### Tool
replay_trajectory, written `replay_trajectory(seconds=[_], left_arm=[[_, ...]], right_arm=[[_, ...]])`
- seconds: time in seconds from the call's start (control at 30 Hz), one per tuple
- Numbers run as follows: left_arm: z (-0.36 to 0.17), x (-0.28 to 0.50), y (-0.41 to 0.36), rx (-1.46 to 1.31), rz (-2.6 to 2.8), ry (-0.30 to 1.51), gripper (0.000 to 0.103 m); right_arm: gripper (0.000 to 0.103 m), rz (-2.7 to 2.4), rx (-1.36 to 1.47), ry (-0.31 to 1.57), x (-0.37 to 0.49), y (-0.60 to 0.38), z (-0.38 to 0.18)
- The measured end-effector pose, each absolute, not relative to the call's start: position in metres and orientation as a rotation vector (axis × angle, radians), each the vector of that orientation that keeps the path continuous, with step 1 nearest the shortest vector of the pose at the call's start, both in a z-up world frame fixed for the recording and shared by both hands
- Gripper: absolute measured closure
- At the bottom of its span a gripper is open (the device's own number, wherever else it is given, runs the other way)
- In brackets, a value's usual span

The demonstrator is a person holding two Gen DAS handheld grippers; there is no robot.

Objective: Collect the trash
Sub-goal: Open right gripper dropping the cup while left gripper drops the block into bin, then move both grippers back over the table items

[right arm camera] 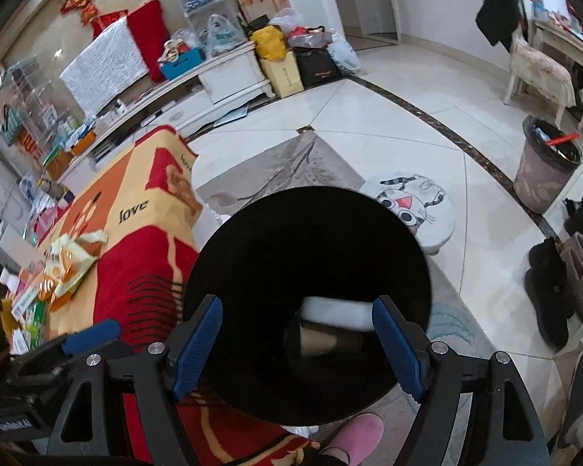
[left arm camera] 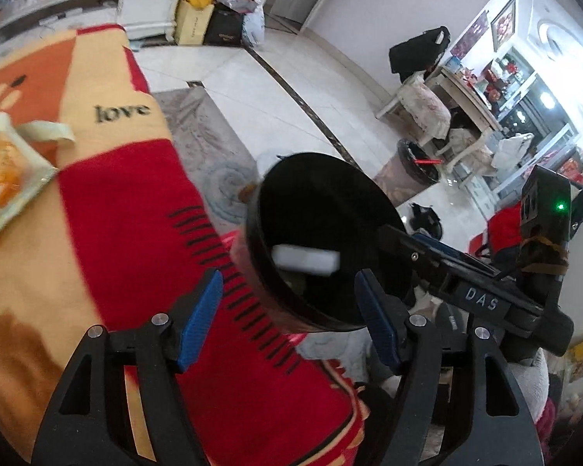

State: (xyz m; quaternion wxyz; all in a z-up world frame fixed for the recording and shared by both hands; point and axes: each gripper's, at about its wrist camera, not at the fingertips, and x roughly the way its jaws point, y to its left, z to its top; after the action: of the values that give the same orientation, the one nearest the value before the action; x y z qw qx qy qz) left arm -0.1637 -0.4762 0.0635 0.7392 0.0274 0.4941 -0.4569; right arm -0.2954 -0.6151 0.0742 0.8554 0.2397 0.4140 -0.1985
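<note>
A black-lined trash bin (left arm camera: 322, 233) stands beside the blanket-covered table (left arm camera: 109, 209). A blurred white piece of trash (left arm camera: 305, 259) is in the air over the bin's mouth. In the right wrist view the bin (right arm camera: 307, 256) fills the middle, the white piece (right arm camera: 336, 312) hangs between the fingers and a paper cup (right arm camera: 328, 339) lies at the bottom. My right gripper (right arm camera: 297, 343) is open above the bin; it also shows in the left wrist view (left arm camera: 466, 272). My left gripper (left arm camera: 287, 318) is open and empty at the table edge. Snack wrappers (left arm camera: 4, 171) lie on the table.
A second lined trash can (right arm camera: 546, 167) stands on the tiled floor to the right. A cat-print stool (right arm camera: 416, 206) sits behind the bin. Boots (right arm camera: 563, 283) line the right side. More wrappers (right arm camera: 64, 268) lie on the table. A pink slipper (right arm camera: 355, 439) is below.
</note>
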Motion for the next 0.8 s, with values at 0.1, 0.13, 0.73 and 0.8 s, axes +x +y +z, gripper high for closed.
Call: replay_trajectory(seconds=[0.1, 0.13, 0.73, 0.8], left_arm=[[0.071, -0.168, -0.464, 0.086, -0.965, 1.032, 0.033], [0.072, -0.169, -0.46, 0.094, -0.953, 1.017, 0.033], [0.085, -0.18, -0.355, 0.107, -0.755, 0.882, 0.033], [0.086, -0.179, -0.339, 0.098, -0.733, 0.878, 0.033]], right_arm=[[0.026, -0.396, 0.479, 0.861, -0.293, -0.601, 0.076], [0.026, -0.395, 0.472, 0.857, -0.293, -0.598, 0.077], [0.026, -0.289, 0.327, 0.804, -0.272, -0.511, 0.097], [0.026, -0.249, 0.321, 0.809, -0.266, -0.498, 0.099]])
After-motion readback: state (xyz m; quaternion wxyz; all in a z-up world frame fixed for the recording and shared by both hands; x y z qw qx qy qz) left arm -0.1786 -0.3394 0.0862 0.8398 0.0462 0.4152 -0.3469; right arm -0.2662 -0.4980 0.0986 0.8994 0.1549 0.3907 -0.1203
